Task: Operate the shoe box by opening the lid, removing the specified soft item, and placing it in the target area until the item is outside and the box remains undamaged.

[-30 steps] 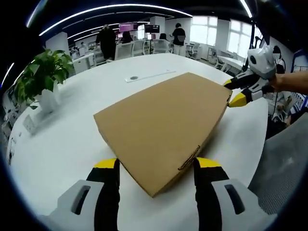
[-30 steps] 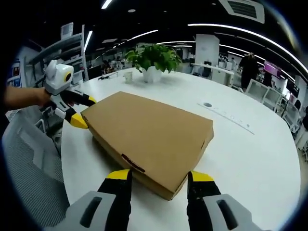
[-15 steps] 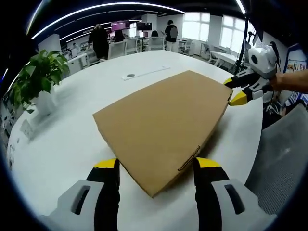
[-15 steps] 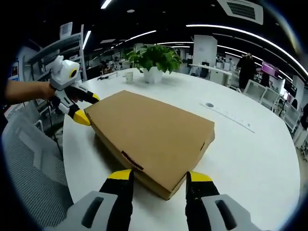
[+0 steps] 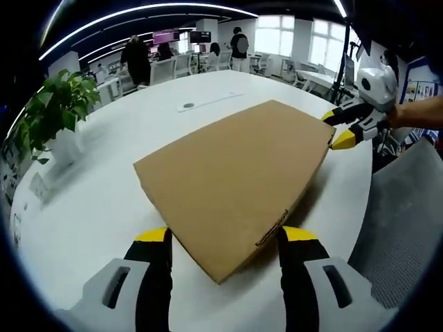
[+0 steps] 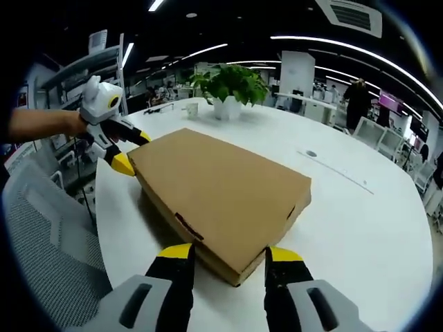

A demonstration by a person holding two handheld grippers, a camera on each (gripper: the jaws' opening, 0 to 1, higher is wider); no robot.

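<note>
A flat brown cardboard shoe box (image 5: 235, 180) (image 6: 221, 187) lies closed on the white round table (image 5: 90, 207) (image 6: 360, 228). My left gripper (image 5: 226, 238) is open, one jaw on each side of the box's near corner. From the right gripper view, the left gripper (image 6: 131, 151) sits at the far left corner with its yellow tips spread about it. My right gripper (image 6: 228, 252) is open around the opposite corner, its jaws close to the box's sides. That right gripper (image 5: 337, 130) also appears at the far right corner, held by a hand. The box's contents are hidden.
A potted green plant (image 5: 55, 111) (image 6: 232, 86) stands on the table beyond the box. A round cable port (image 5: 188, 106) (image 6: 311, 153) lies farther back. A grey mesh chair (image 5: 401, 207) (image 6: 48, 235) is at the table's edge. People stand in the office behind.
The box has stayed put with its lid shut. Both views have shifted slightly. My right gripper's jaws have drawn a little closer together around the corner.
</note>
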